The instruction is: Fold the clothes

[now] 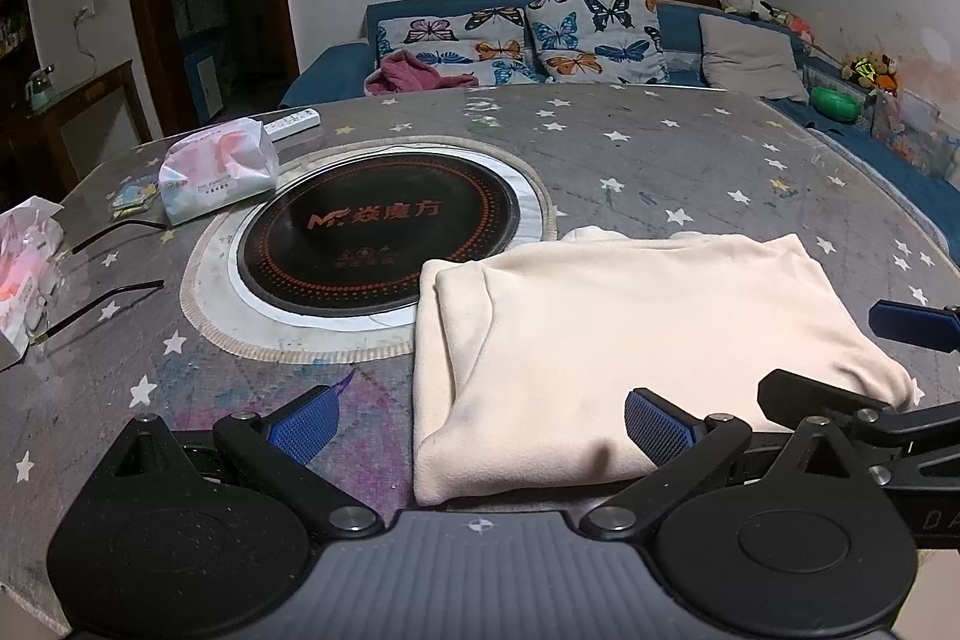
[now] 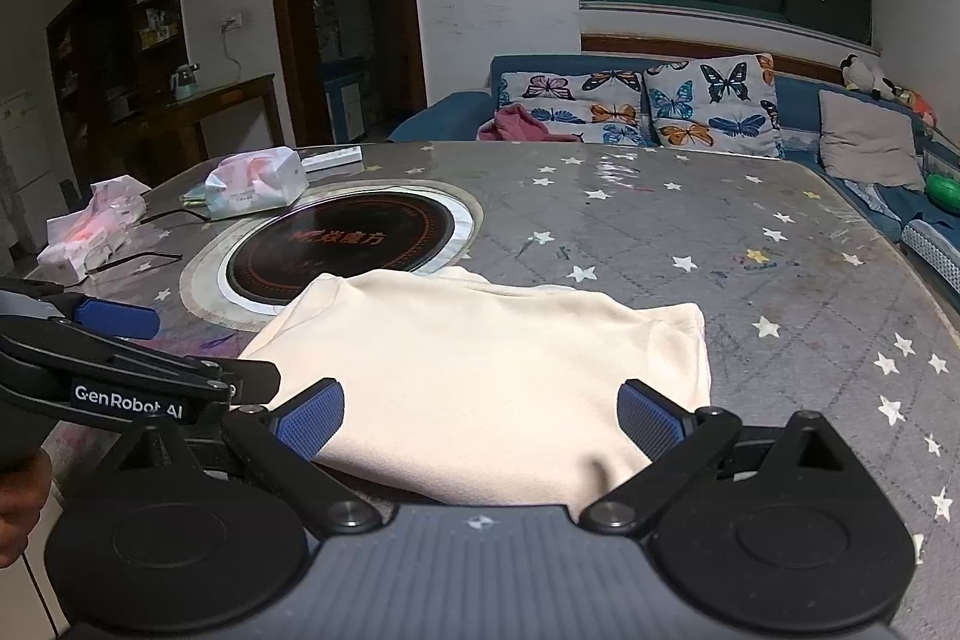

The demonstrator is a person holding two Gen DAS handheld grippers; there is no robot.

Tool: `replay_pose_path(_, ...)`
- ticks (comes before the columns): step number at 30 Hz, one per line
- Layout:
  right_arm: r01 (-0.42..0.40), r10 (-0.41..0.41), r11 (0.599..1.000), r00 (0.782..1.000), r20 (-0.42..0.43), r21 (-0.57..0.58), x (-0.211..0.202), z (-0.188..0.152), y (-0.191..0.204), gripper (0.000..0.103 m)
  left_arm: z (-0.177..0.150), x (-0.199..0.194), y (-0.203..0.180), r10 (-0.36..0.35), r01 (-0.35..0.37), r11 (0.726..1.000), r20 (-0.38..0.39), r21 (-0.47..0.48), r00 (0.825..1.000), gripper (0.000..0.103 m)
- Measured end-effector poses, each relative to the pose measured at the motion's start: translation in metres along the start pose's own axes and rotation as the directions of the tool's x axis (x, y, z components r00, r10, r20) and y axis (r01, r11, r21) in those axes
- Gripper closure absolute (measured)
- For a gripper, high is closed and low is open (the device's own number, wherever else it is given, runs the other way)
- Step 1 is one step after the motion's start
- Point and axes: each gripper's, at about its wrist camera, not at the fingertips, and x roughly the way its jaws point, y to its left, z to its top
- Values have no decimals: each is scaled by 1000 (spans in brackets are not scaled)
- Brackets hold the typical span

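cream garment folded, long axis crosswise | right gripper nearer, centred, spread, empty | left gripper at its left edge, spread, empty

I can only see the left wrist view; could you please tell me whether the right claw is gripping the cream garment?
Observer: No, the right claw is open, its pads spread above the folded cream garment's near edge.
Operator: Thank you. How does the garment's right edge look?
Observer: It lies flat on the star-patterned tablecloth, with a folded layer's corner on top.
Operator: Is there anything near me that I miss?
Observer: A hand shows at the frame's lower left, behind the left claw.
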Motion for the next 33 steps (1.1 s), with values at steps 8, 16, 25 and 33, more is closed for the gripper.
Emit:
replay_pose_path(8,-4,4,1000,1000,5,-5,-2,1,2,4,-1,-2,-3,-5,5,1000,2,9,1000,0)
replay_pose_path(16,-12,12,1000,1000,-2,-10,-3,-1,3,4,-3,-3,-3,-7,7,1000,-3,13,1000,0)
replay_pose_path(25,-57,55,996,998,-28,-63,2,-2,13,4,0,1,11,17,-17,1000,-3,-8,1000,0)
replay_pose_path(33,-157,143,960,987,-77,-233,18,4,53,11,8,12,53,43,-44,991,-17,-123,999,0)
